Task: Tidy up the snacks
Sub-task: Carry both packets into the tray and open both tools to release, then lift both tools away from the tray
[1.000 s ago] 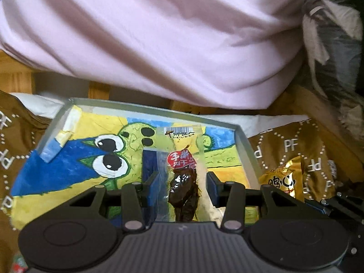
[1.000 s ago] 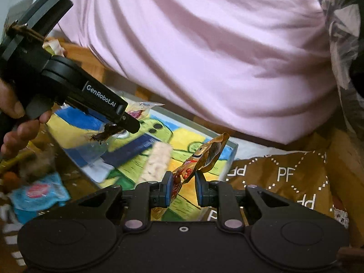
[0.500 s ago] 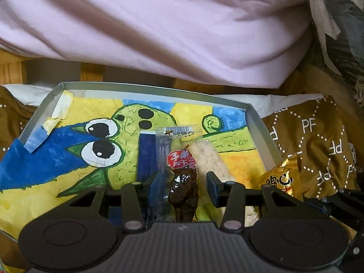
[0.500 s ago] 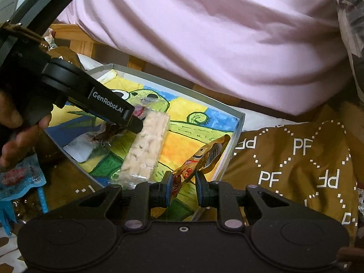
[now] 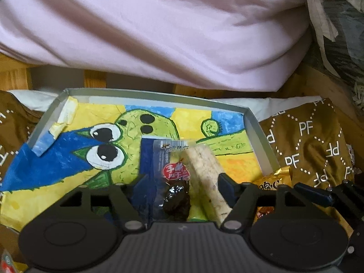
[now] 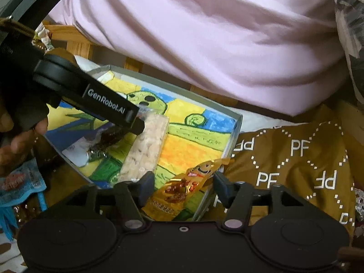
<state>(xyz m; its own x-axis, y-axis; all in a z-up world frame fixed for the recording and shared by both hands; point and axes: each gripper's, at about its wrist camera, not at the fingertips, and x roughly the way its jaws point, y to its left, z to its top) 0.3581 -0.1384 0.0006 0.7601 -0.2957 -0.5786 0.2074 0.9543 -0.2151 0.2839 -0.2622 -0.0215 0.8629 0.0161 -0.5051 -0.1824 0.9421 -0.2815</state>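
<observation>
A shallow grey box lined with a green, yellow and blue cartoon drawing lies in front of me. In it lie a pale rice bar and a clear packet of dark dried fruit with a red label. My left gripper is open, its fingers either side of the packet and bar. My right gripper is open; a gold snack packet lies between its fingers at the box's near right corner. It also shows in the left wrist view.
A brown cloth printed "PF" covers the surface around the box. My pink shirt fills the background. A blue snack packet lies left of the box. The left gripper's body reaches over the box.
Both grippers have opened. The left let go of the dried-fruit packet and the right let go of the gold packet; both now lie in the box. The rice bar shows nearer.
</observation>
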